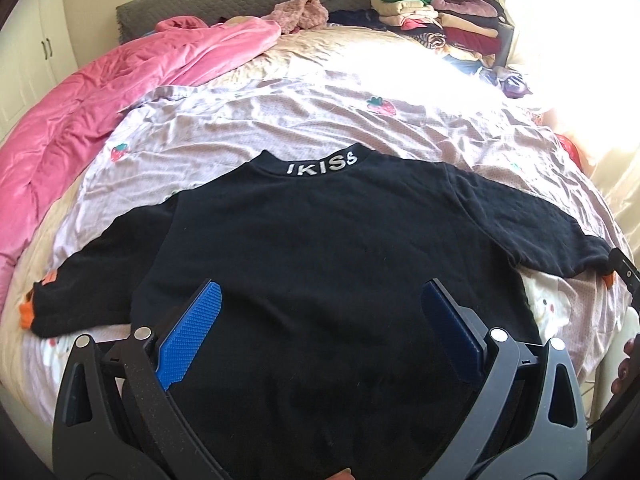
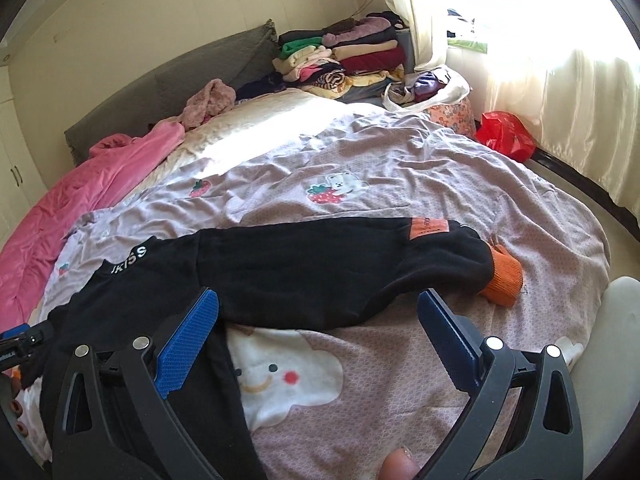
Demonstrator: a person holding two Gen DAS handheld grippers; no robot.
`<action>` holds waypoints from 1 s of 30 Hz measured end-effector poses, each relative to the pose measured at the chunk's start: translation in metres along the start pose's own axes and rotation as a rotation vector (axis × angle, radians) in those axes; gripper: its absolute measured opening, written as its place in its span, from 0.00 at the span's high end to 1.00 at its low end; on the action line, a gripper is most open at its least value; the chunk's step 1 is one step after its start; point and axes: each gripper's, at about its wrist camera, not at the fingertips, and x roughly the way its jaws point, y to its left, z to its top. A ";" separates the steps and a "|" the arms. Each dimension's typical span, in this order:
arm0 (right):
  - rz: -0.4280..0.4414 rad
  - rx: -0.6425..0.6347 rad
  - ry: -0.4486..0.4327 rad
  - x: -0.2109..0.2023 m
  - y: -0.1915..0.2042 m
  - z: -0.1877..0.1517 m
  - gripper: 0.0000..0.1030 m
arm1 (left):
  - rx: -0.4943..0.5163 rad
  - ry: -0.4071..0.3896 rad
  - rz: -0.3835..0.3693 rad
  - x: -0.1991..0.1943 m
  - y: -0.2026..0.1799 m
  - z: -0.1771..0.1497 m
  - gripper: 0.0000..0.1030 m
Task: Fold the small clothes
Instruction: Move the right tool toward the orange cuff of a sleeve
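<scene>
Lying flat on a bed's lilac strawberry-print sheet (image 1: 280, 120), a black sweater (image 1: 320, 248) lettered "IKISS" at the collar spreads both sleeves wide, its orange cuff (image 2: 502, 280) at the right sleeve's end. The left gripper (image 1: 320, 320) hovers over the garment's near hem with jaws wide open and empty, while the right gripper (image 2: 318, 320), jaws equally spread, hangs above the right sleeve and holds nothing. A pink quilt (image 1: 100, 100) lies bunched at far left, and folded clothes (image 2: 340, 60) are stacked at the far right corner.
</scene>
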 end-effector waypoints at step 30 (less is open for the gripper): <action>-0.040 0.367 0.116 0.077 -0.081 0.011 0.04 | -0.003 0.113 -0.026 0.113 -0.014 0.018 0.09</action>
